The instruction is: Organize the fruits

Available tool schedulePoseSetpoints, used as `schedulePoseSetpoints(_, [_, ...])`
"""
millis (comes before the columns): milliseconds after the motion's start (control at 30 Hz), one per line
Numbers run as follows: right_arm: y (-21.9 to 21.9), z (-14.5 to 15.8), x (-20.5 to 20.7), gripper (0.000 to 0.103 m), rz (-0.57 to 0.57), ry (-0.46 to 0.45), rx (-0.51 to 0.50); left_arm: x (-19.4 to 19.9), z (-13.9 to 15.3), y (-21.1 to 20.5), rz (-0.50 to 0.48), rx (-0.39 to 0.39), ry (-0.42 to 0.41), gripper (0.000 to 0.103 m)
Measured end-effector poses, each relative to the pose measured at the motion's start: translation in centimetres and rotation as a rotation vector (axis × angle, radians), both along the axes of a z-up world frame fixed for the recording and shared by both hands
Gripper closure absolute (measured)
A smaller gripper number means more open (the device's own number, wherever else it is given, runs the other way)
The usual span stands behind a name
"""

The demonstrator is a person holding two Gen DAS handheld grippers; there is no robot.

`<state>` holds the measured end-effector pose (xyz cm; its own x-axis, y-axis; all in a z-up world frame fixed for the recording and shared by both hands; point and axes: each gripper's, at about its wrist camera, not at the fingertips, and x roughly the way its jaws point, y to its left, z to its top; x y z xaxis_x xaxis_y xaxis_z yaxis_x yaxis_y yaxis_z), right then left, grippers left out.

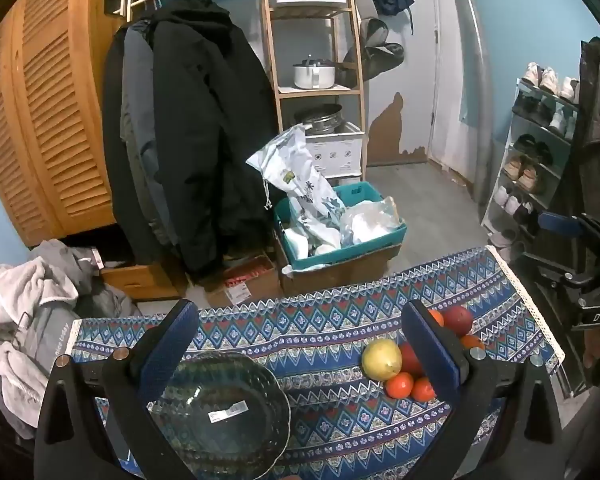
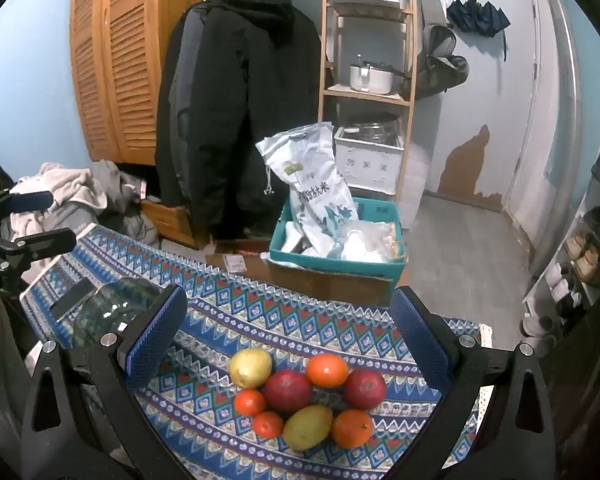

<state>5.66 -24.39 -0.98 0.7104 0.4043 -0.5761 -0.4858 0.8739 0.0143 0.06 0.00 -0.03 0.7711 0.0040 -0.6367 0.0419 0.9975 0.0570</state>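
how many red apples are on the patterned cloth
2. One round red apple sits mid-cluster; the other red apple is at the right edge. Both show fully in the right wrist view, so none seems hidden.

Both cameras looked forward and downward along their own fingers, from close above the desk toward the far wall. The left view sat over the glass bowl, with the fruit pile at its right. The right view sat over that same pile, the bowl at its left. Both shared the patterned cloth, black coat and teal bin.
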Motion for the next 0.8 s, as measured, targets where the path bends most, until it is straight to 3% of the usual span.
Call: schedulePoseSetpoints(800, [0.0, 0.0, 0.0, 0.003, 0.000, 0.014, -0.001, -0.3, -0.1, 0.5, 0.000, -0.031, -0.007, 0.001])
